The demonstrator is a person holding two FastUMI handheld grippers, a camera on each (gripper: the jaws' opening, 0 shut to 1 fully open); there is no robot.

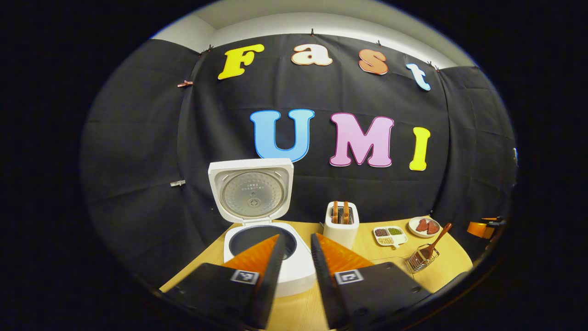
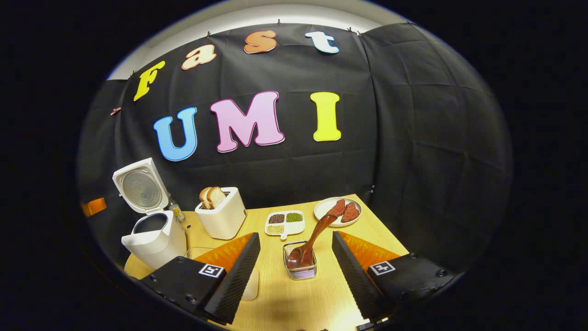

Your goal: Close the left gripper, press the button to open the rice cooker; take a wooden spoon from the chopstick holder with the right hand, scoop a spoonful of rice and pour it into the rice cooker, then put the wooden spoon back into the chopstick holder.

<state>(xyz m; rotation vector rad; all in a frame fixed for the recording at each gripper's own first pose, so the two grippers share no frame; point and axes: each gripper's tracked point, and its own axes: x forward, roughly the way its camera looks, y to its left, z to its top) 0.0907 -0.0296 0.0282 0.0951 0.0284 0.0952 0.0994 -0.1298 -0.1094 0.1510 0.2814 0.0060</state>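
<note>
In the left gripper view the left tool (image 1: 296, 243) hangs with a narrow gap and holds nothing, low in the frame before the rice cooker (image 1: 264, 248), whose lid (image 1: 251, 191) stands raised. In the right gripper view the right tool (image 2: 296, 246) is spread wide and empty at bottom centre; between its fingers, farther off on the surface (image 2: 294, 299), the wooden spoon (image 2: 317, 236) leans in the wire chopstick holder (image 2: 301, 266).

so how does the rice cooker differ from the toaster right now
The rice cooker stands with its lid swung up and its dark pot showing; the toaster has no lid and holds bread slices upright in its slots. The rice cooker is the bigger and sits at the table's left end, the toaster nearer the middle. Both are white.
</note>
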